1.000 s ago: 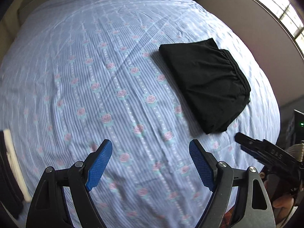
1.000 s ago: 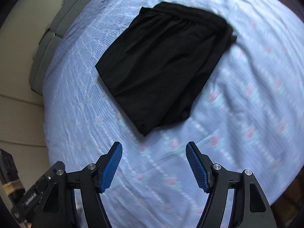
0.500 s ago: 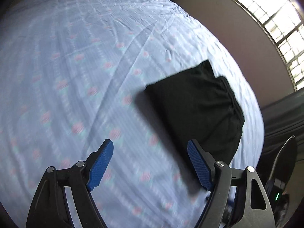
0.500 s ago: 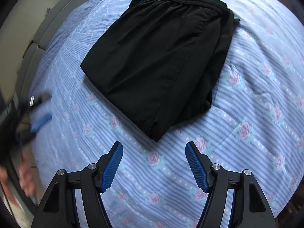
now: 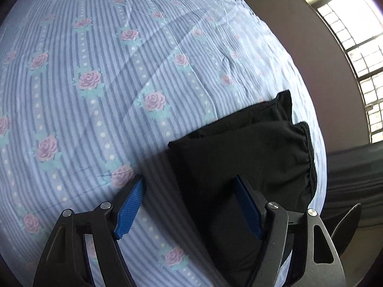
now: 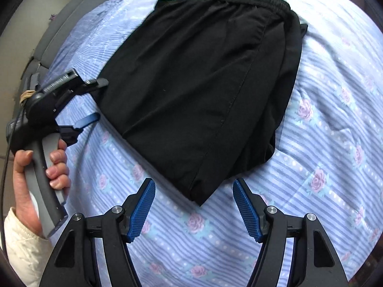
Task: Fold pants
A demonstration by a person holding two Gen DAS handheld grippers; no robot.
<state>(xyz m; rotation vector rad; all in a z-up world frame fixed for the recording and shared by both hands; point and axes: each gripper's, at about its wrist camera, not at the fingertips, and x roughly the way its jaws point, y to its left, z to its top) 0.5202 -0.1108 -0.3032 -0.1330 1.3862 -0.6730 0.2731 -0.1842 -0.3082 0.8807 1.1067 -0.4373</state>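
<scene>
Black pants (image 6: 203, 91) lie folded in a thick rectangle on the bed, waistband at the far side. My right gripper (image 6: 194, 209) is open and empty, just short of the fold's near corner. In the left wrist view the pants (image 5: 239, 157) fill the lower right. My left gripper (image 5: 189, 208) is open, low over the bed, its jaws straddling the fold's left edge. It also shows in the right wrist view (image 6: 94, 100), at the pants' left edge, held by a hand.
The bed is covered by a blue striped sheet with pink roses (image 5: 95, 83). A grey headboard or cushion (image 6: 62, 28) lies beyond the bed's far left. A wall and a bright window (image 5: 359, 55) are to the right of the bed.
My left gripper has dropped and moved right, up to the left edge of the pants. My right gripper has moved closer to the near corner. Both stay open.
</scene>
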